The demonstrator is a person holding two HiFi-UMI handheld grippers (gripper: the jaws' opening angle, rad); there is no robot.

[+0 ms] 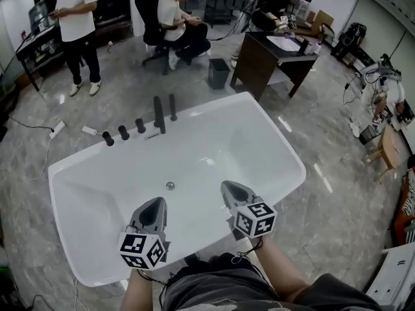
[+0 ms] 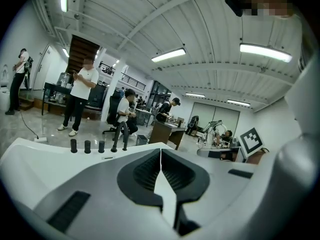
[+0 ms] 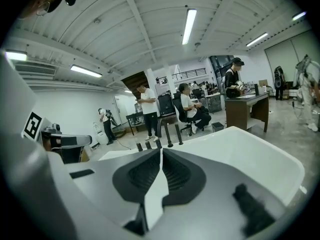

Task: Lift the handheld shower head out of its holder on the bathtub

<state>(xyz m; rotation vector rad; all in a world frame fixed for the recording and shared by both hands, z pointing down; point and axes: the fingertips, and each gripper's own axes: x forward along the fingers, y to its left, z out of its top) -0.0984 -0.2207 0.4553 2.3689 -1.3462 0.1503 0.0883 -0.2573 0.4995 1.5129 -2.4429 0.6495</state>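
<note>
Across mid-frame: bathtub [image 1: 71, 170] | lower centre: your left gripper [image 1: 155, 203] and right gripper [image 1: 229, 188], jaws pressed together, empty | upper left of frame: handheld shower head [image 1: 172, 107] upright on rim, well apart | risk: reach it shut and you knock, not grip.

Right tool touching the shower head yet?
Apart. Head view: the right tool, shut and empty, hovers over the near side of the bathtub, while the shower head stands on the far rim, with open white basin between them.
</note>
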